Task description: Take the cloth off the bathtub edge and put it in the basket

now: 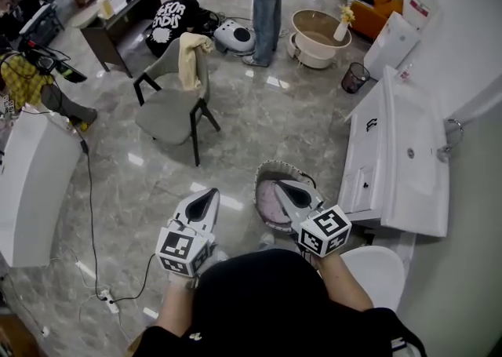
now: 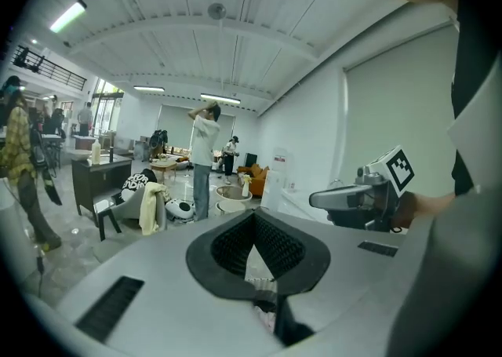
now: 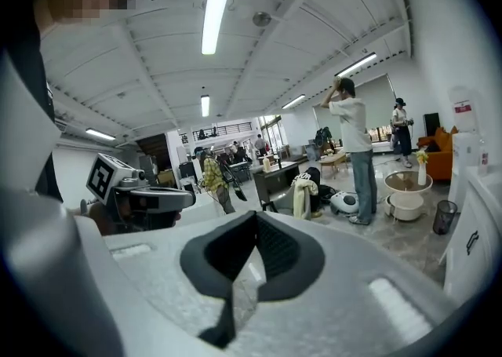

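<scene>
Grey marbled floor (image 1: 259,124) fills the wide showroom, with desks and several people at its far end. At the left edge of the head view stands a large white bathtub (image 1: 31,183), its rim bare. Along the right wall runs a white vanity unit (image 1: 392,183) with a sink let into its top, and a white toilet (image 1: 380,273) sits just below it in the picture. Out in the middle, a grey chair (image 1: 169,112) on black legs carries a pale yellow towel (image 1: 190,57) draped over its back. Beyond it, a standing person (image 1: 267,2) in jeans faces away.

Close in front of the person holding the tools, a round woven basket (image 1: 271,167) stands on the floor beside the vanity. A pale pinkish heap lies inside it, and this seems to be the cloth (image 1: 269,200), though it is small and partly covered in the head view.

Both tools are held side by side, well apart from each other. The left gripper (image 1: 212,192) has its jaws clenched tip to tip with nothing between them. The right gripper (image 1: 281,185) overlaps the basket's right rim in the head view. Its jaws are likewise pressed together and empty.
</scene>
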Demonstrator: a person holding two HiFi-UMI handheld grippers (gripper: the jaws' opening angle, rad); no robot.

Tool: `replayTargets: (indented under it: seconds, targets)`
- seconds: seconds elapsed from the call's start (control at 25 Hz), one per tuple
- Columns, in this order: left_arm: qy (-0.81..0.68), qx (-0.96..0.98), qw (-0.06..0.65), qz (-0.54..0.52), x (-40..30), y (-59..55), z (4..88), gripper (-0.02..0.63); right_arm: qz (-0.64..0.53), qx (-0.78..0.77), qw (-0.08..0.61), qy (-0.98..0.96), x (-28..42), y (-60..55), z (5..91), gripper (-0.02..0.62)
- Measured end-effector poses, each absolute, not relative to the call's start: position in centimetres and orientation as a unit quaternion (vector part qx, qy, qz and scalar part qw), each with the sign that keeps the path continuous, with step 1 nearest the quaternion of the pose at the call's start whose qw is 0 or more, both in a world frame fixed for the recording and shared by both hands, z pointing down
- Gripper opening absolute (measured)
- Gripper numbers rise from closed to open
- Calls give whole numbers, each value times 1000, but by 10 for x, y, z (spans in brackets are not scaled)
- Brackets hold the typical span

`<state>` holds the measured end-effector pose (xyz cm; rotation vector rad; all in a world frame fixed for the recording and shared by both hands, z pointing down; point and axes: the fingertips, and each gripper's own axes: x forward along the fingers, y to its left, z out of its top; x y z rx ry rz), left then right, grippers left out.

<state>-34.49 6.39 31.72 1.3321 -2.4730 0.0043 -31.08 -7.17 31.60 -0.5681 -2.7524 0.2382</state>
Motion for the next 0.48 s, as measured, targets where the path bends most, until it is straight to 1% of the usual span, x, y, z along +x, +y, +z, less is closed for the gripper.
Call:
replayTargets:
  seconds: [0.24, 0.48]
  targets:
    - [-879, 458, 134, 8, -355, 68, 285, 14, 72, -202, 128, -968, -318, -74, 287, -3]
    - [-881, 459, 116, 20, -354, 72, 274, 14, 56, -207, 105, -971, -321, -72, 269, -3]
